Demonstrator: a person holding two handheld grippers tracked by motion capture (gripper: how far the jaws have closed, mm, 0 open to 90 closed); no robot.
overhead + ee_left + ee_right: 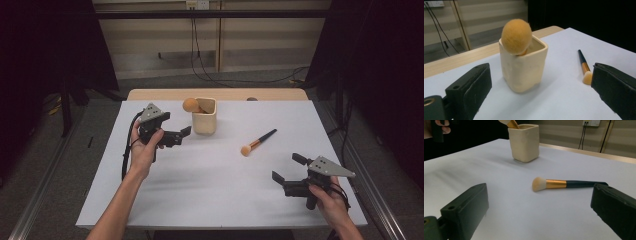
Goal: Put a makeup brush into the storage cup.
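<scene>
Both grippers' jaws gape empty — brush (566, 184) lies flat, ahead of the right gripper (289, 171).

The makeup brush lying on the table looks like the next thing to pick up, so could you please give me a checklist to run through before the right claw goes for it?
1. Right claw open and empty: ok.
2. Makeup brush lying flat on the white table, nothing touching it: ok.
3. Brush in line between the right claw's jaws: ok, though it lies ahead of them, not yet between them.
4. Cup upright: ok.
5. Room in the cup beside the round brush already standing in it: cannot tell.
6. Left claw open, off the cup and away from the brush: ok.
</scene>
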